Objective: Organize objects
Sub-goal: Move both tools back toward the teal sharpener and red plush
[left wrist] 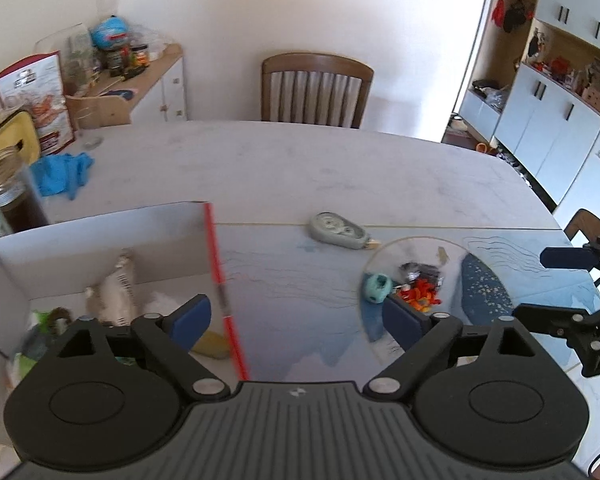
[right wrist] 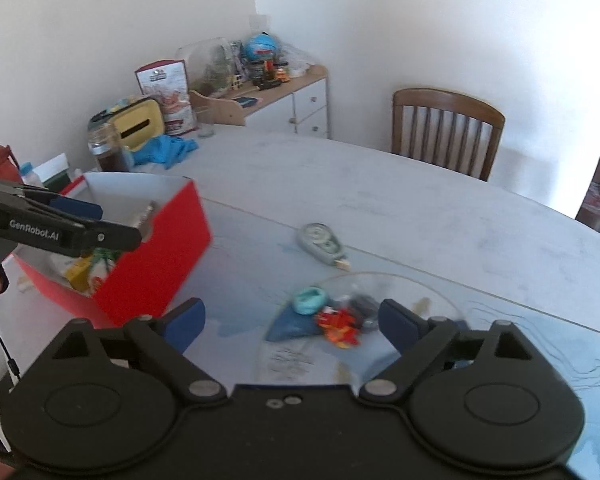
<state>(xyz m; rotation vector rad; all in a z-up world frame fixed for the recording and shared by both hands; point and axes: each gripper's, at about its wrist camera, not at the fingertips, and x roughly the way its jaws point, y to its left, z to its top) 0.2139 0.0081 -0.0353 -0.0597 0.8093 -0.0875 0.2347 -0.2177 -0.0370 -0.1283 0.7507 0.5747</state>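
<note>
A red box (right wrist: 156,264) with white inner walls (left wrist: 100,248) stands on the table at the left and holds several small items. A clear round plate (left wrist: 452,252) (right wrist: 416,292) carries a teal lump (left wrist: 376,287) (right wrist: 309,300), an orange-red toy (left wrist: 418,294) (right wrist: 340,326) and a dark wrapper. A grey-green correction tape dispenser (left wrist: 340,230) (right wrist: 320,240) lies beyond the plate. My left gripper (left wrist: 296,320) is open and empty, spanning the box's right wall. My right gripper (right wrist: 292,320) is open and empty, just short of the plate.
A blue cloth (left wrist: 62,172), a glass jar (left wrist: 12,196) and a yellow tin (right wrist: 138,126) sit at the table's far left. A wooden chair (left wrist: 316,92) stands behind the table. A cluttered sideboard (right wrist: 268,96) stands by the wall. Cupboards (left wrist: 548,120) stand at the right.
</note>
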